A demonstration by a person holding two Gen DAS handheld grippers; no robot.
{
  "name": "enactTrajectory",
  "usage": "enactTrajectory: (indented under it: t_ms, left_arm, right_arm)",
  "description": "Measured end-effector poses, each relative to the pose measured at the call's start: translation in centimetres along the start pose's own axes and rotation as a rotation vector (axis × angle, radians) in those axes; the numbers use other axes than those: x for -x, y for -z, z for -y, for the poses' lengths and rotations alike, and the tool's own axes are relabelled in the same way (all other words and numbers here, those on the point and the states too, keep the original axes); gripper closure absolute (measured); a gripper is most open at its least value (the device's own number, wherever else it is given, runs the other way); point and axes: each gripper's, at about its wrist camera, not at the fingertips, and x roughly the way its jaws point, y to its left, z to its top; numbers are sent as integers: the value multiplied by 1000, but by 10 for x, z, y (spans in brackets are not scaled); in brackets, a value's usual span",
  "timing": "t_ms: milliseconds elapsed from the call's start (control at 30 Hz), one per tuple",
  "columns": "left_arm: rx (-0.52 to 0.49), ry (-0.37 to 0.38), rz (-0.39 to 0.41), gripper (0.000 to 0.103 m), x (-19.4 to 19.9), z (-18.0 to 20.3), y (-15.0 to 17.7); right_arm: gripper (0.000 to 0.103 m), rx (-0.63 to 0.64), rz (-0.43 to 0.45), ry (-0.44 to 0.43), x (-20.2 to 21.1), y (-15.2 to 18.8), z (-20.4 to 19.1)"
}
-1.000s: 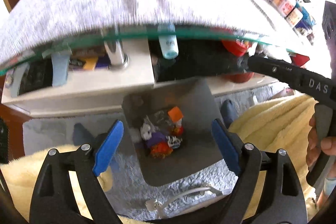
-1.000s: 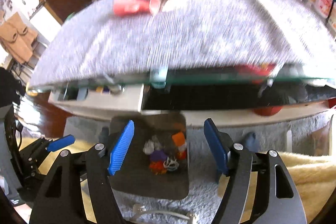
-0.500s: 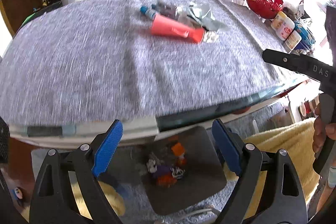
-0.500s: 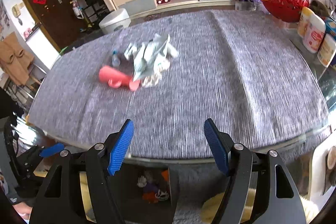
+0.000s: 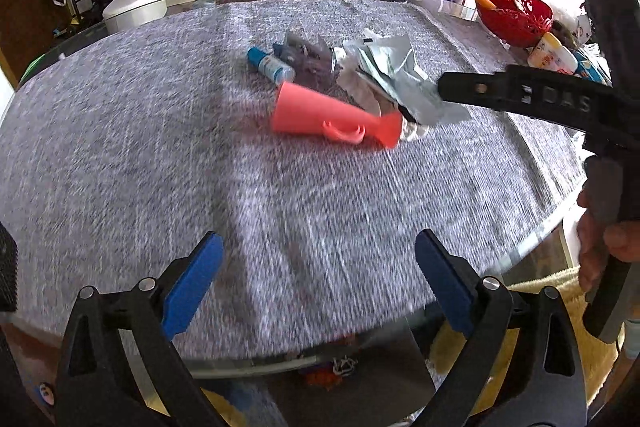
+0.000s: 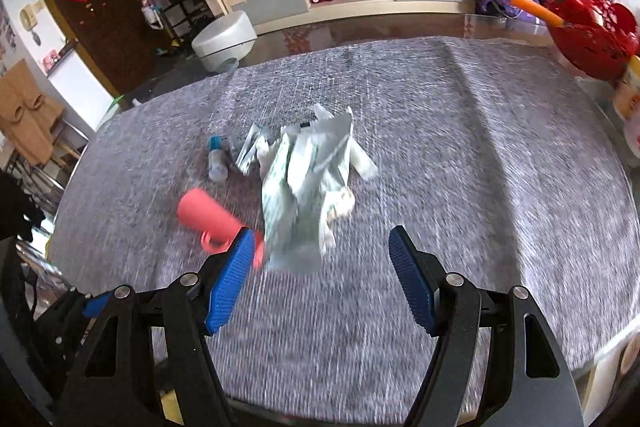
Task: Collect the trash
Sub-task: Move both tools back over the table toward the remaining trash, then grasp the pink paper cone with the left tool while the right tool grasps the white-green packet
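Both views swing up from the grey bin (image 5: 404, 359) on the floor, now only a sliver at the bottom edge, onto the grey tablecloth (image 5: 160, 155). The trash pile (image 6: 304, 183) sits mid-frame. The left gripper (image 5: 316, 283) has just been opening, with nothing between its jaws.

Tube (image 5: 336, 117) before wrappers (image 5: 394, 79), small bottle (image 5: 270, 67) seemingly behind, on tabletop (image 5: 160, 163).

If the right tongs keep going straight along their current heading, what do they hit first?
Probably the crumpled pale wrapper pile, lying just ahead between the open right tongs. The pink bottle sits by the left finger; depth is unclear, so it may be brushed.
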Motion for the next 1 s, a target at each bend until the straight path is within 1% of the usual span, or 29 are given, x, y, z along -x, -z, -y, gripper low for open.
enactTrajectory:
  t_ms: [133,267,300,367,433,467,500,533,667,733,767,900,1000]
  left_arm:
    - [2,17,-2,9,-12,0,-11]
    - [12,30,-1,9,-22,-4,-21]
    - [14,33,0,9,-24,-6,-23]
    - [14,37,1,9,-27,-7,-26]
    - [11,44,-1,9,-31,-7,-30]
    - [9,45,-2,9,-33,-6,-31]
    - [7,47,-3,9,-34,-5,-33]
    - [3,50,-2,9,-36,-4,-36]
    - [-8,62,6,9,-41,1,-47]
    - [-12,70,5,9,-44,5,-51]
    - [-18,74,4,9,-45,6,-53]
    - [-44,53,2,9,-54,11,-61]
    - [-42,60,-8,9,-62,11,-66]
  right_arm:
    - [32,13,-32,2,-23,-11,-5]
    - [32,12,-71,-4,-42,-14,-7]
    - [31,8,-80,-7,-46,-14,-7]
    - [30,8,-85,-15,-50,-15,-8]
    - [31,17,-70,-10,-51,-16,-8]
    - [36,21,-60,-5,-50,-17,-8]
    - [44,25,-60,-7,-51,-18,-7]
    - [45,25,-60,-8,-50,-20,-6]
    - [61,40,-48,-6,-47,-24,0]
    - [66,32,-39,-18,-43,-27,4]
    - [77,31,-36,-23,-42,-27,5]
    - [79,26,-29,-43,-38,-32,10]
    - [80,20,-28,-53,-38,-34,10]
